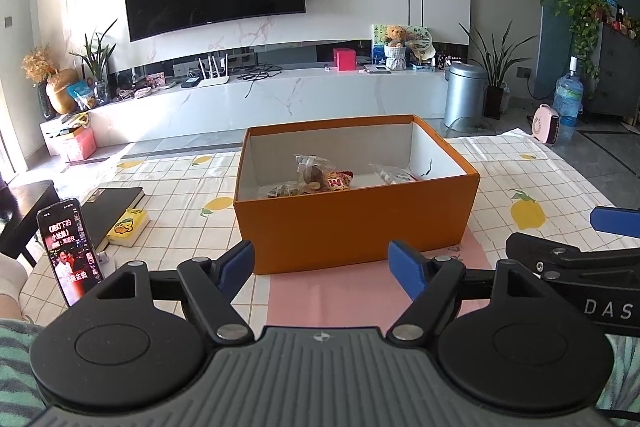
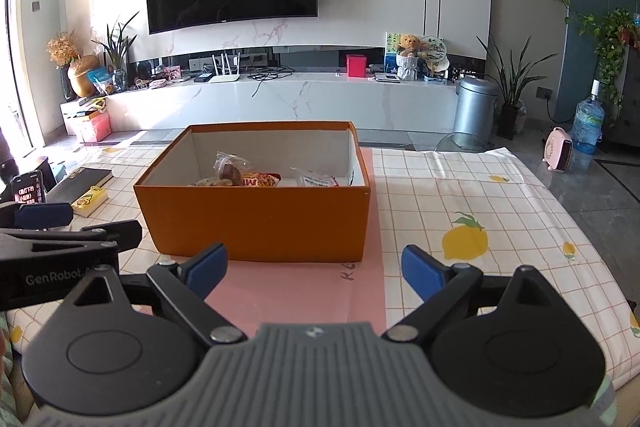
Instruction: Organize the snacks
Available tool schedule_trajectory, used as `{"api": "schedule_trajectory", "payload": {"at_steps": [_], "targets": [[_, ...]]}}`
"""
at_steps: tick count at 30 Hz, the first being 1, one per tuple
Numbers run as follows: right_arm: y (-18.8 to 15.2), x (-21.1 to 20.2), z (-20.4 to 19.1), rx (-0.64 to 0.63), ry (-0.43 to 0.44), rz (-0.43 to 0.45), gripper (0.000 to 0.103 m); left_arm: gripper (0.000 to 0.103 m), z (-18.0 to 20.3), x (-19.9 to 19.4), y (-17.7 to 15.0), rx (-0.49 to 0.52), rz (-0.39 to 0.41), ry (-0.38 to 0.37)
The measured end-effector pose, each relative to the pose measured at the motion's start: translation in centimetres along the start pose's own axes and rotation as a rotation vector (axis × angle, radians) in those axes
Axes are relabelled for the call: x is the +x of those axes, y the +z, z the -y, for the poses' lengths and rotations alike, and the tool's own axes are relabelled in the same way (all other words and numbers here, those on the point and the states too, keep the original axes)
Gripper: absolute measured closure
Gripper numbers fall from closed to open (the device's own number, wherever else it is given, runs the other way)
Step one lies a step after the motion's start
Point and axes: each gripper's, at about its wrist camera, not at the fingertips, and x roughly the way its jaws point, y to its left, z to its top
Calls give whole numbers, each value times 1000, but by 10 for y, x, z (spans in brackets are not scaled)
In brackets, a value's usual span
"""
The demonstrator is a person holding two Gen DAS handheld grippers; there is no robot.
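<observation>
Left wrist view is showing the snacks (image 1: 320, 179) lying inside the orange box (image 1: 352, 227). Just before the box, the left gripper (image 1: 324, 263) and right gripper (image 2: 316, 267) are both standing wide and holding nothing. Reaching in, a finger risks catching the box's near wall and pushing it.

Snack packets (image 1: 320, 179) half hidden behind orange box (image 1: 356, 227) wall

Left tool (image 1: 321, 267) gapes empty before orange box (image 1: 356, 227) holding snacks (image 1: 320, 179).
</observation>
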Motion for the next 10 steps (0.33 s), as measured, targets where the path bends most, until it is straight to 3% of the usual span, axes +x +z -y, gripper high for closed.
{"api": "schedule_trajectory", "payload": {"at_steps": [10], "targets": [[-1, 1, 2, 14, -3, -11, 11, 14, 3, 1, -2, 18, 1, 13]]}}
